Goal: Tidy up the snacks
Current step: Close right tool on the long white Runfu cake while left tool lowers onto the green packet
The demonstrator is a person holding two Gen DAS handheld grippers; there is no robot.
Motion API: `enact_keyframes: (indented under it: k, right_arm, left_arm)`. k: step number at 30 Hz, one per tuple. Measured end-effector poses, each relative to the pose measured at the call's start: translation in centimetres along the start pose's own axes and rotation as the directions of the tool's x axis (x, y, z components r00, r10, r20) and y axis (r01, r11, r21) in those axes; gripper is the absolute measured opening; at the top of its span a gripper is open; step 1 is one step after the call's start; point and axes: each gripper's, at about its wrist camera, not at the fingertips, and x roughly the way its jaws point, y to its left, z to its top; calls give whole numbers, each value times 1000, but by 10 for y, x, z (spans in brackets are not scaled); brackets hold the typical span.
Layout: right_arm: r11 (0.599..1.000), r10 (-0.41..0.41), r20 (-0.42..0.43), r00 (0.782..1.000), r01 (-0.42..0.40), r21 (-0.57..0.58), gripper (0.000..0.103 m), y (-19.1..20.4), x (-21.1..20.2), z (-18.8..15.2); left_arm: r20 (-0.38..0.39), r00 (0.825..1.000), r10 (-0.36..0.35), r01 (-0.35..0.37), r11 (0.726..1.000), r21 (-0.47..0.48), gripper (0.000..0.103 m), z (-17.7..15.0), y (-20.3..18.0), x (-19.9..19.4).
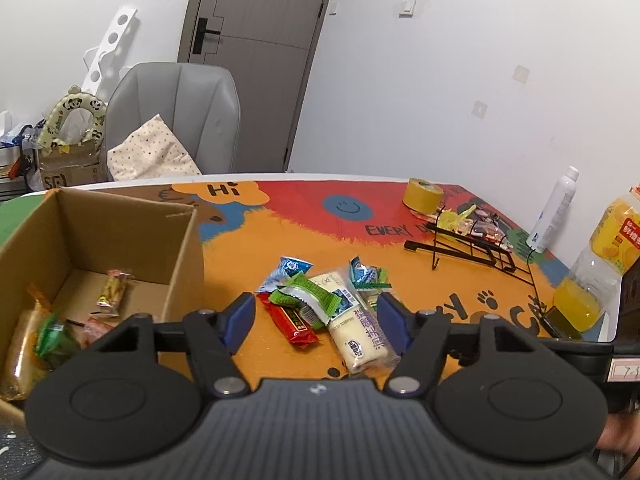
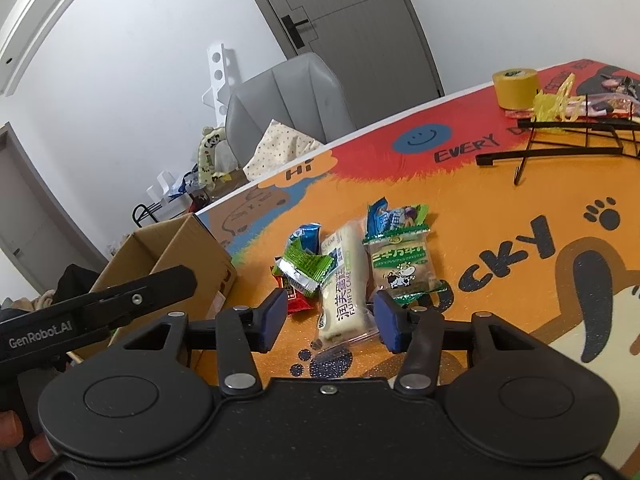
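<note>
Both grippers over the snack pile, jaws apart, holding nothing

The left gripper (image 1: 316, 322) and right gripper (image 2: 331, 318) straddle the white cake pack (image 2: 343, 284) without pressing it. The snacks lie mid-mat, just beside the cardboard box (image 1: 182, 236) at the table's left edge; orange mat (image 2: 500, 208) is free around them.

Glossy plastic snack wrappers (image 1: 320, 300), matt cardboard box (image 1: 120, 232)

Snack packets (image 1: 320, 304) lie heaped on the table (image 1: 400, 264), cardboard box (image 1: 120, 240) to their left, wire rack (image 1: 472, 244) behind right.
</note>
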Motion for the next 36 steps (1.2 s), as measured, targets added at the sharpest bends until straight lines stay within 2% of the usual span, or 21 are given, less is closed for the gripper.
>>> enact_keyframes:
  k: [20, 25, 32, 36]
  right_arm:
    - [997, 63, -74, 995, -59, 56, 45, -23, 54, -3]
    - [995, 75, -94, 993, -68, 69, 36, -28, 60, -7]
    - [991, 105, -96, 990, -96, 92, 36, -34, 60, -7]
    - [992, 105, -94, 990, -97, 83, 40, -32, 60, -6]
  left_arm:
    - [-68, 996, 56, -55, 998, 14, 66, 0, 1, 83]
    - [-60, 995, 75, -72, 997, 39, 66, 0, -2, 97]
    - [-75, 994, 82, -78, 995, 56, 66, 0, -4, 116]
    - [-101, 991, 87, -81, 995, 64, 66, -3, -4, 124]
